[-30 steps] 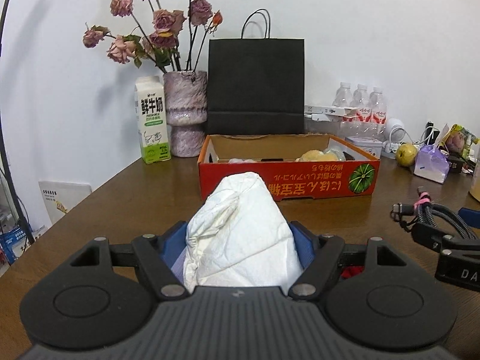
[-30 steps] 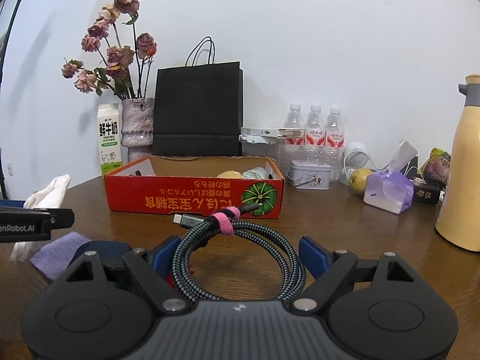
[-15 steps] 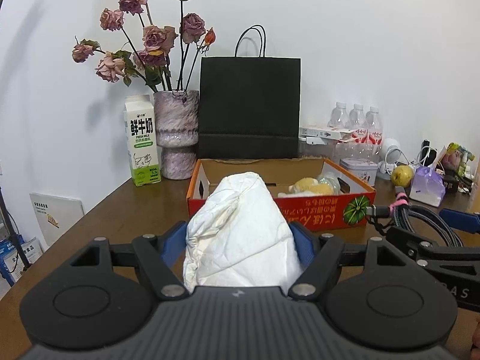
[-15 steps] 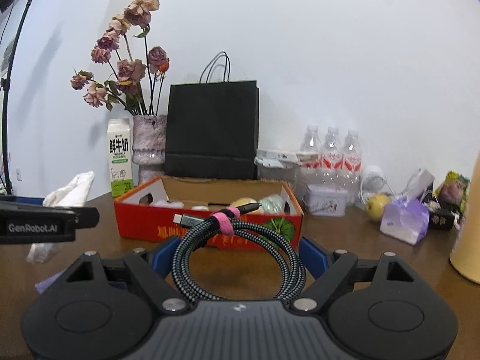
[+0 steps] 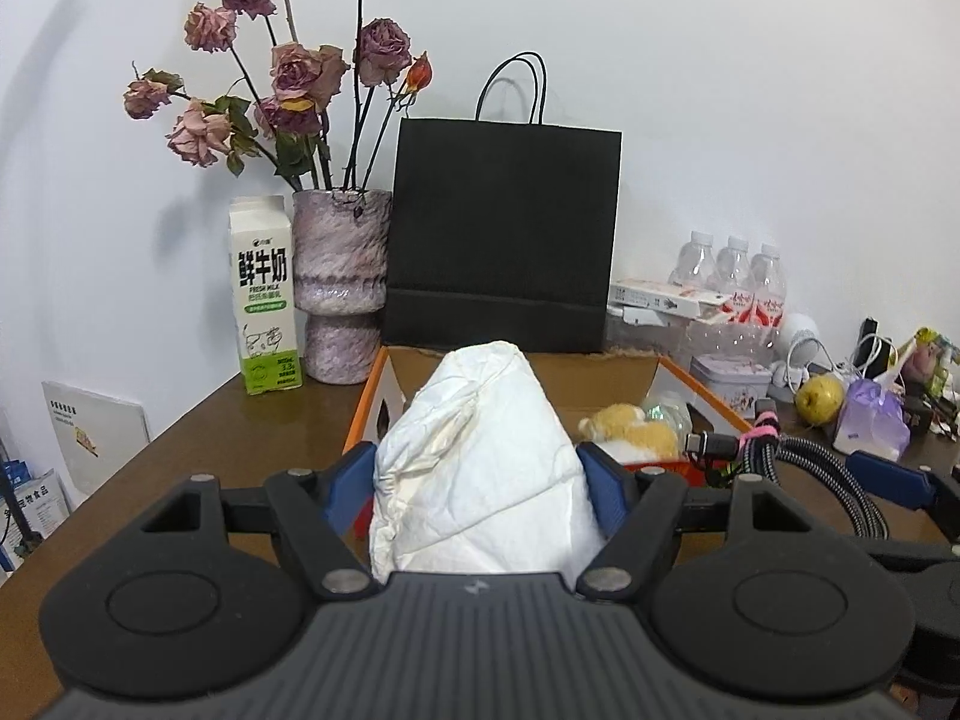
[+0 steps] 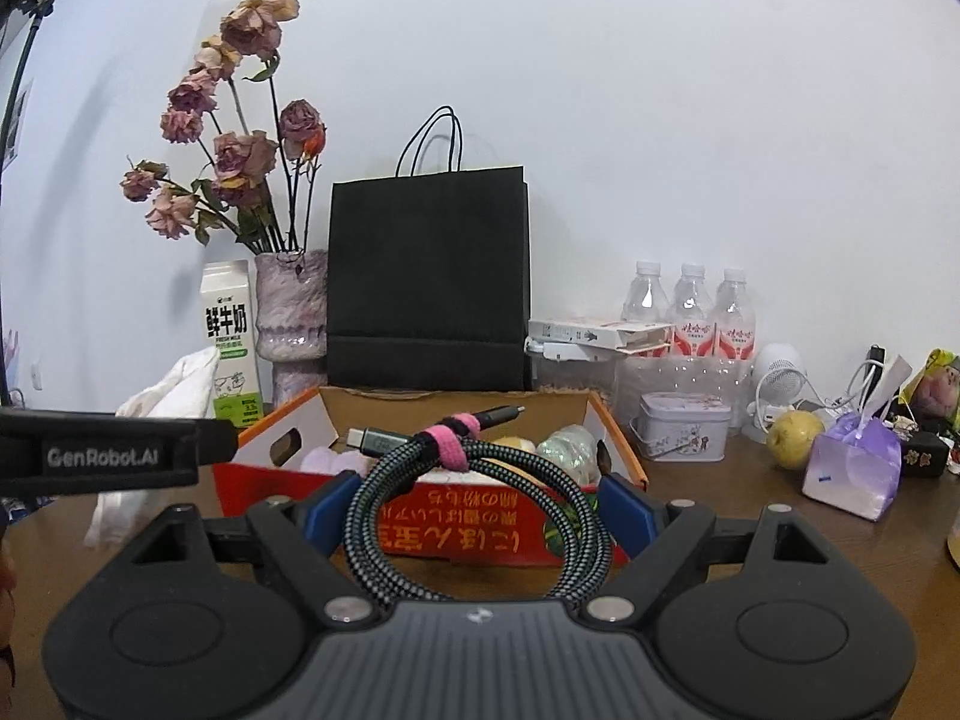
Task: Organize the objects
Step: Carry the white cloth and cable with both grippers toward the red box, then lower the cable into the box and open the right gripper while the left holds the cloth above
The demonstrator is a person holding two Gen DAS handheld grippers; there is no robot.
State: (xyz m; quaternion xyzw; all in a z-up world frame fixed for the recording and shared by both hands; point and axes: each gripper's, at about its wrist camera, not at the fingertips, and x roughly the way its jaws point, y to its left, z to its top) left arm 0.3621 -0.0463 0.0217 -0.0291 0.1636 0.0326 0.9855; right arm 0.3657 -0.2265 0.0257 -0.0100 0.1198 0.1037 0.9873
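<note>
My left gripper [image 5: 480,480] is shut on a crumpled white cloth [image 5: 480,462] and holds it above the near left edge of the red cardboard box [image 5: 708,402]. My right gripper [image 6: 477,501] is shut on a coiled braided cable [image 6: 474,480] bound with a pink strap, raised in front of the box [image 6: 480,531]. The box holds a yellow plush toy [image 5: 630,429] and a clear wrapped item [image 6: 567,447]. The cable also shows at the right of the left wrist view [image 5: 798,456], and the cloth at the left of the right wrist view [image 6: 168,390].
Behind the box stand a black paper bag [image 5: 501,240], a pink vase of dried roses [image 5: 342,282] and a milk carton [image 5: 264,294]. To the right are water bottles [image 6: 690,312], a small tin [image 6: 684,432], a yellow fruit [image 6: 792,429] and a purple tissue pack [image 6: 852,471] on the wooden table [image 5: 270,420].
Both grippers have risen and moved toward the box, each keeping its load. The box's inside now shows more from above.
</note>
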